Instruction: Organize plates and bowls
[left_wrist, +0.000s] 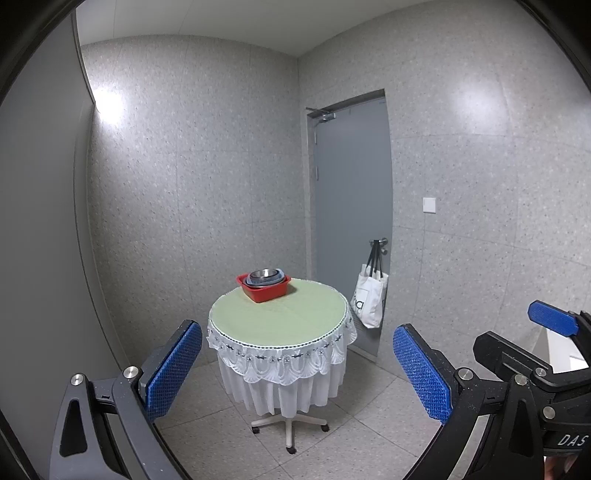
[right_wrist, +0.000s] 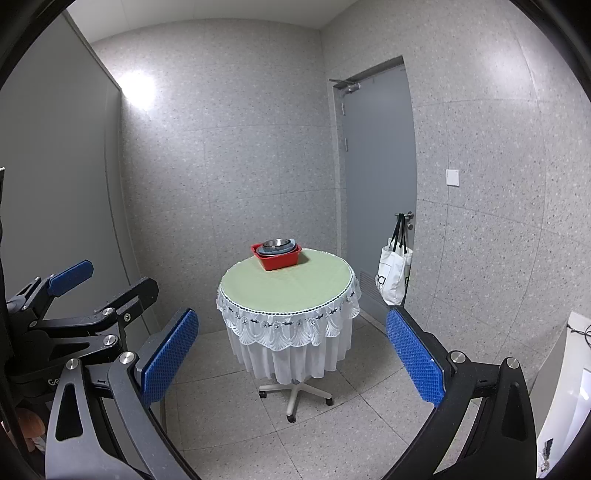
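Note:
A red square dish (left_wrist: 264, 289) stands at the far edge of a small round table (left_wrist: 280, 314). A blue dish and a metal bowl (left_wrist: 263, 275) are nested inside it. The same stack shows in the right wrist view, red dish (right_wrist: 277, 258) with the metal bowl (right_wrist: 276, 243) on top. My left gripper (left_wrist: 297, 365) is open and empty, well short of the table. My right gripper (right_wrist: 291, 354) is open and empty too, also back from the table. The right gripper's fingers (left_wrist: 552, 321) show at the right of the left wrist view.
The table has a green top with a white lace skirt and a wheeled pedestal base (right_wrist: 295, 397). A grey door (left_wrist: 351, 221) stands behind it, with a white tote bag (left_wrist: 370, 299) on its handle. A white cabinet (right_wrist: 569, 387) is at the right. The floor is tiled.

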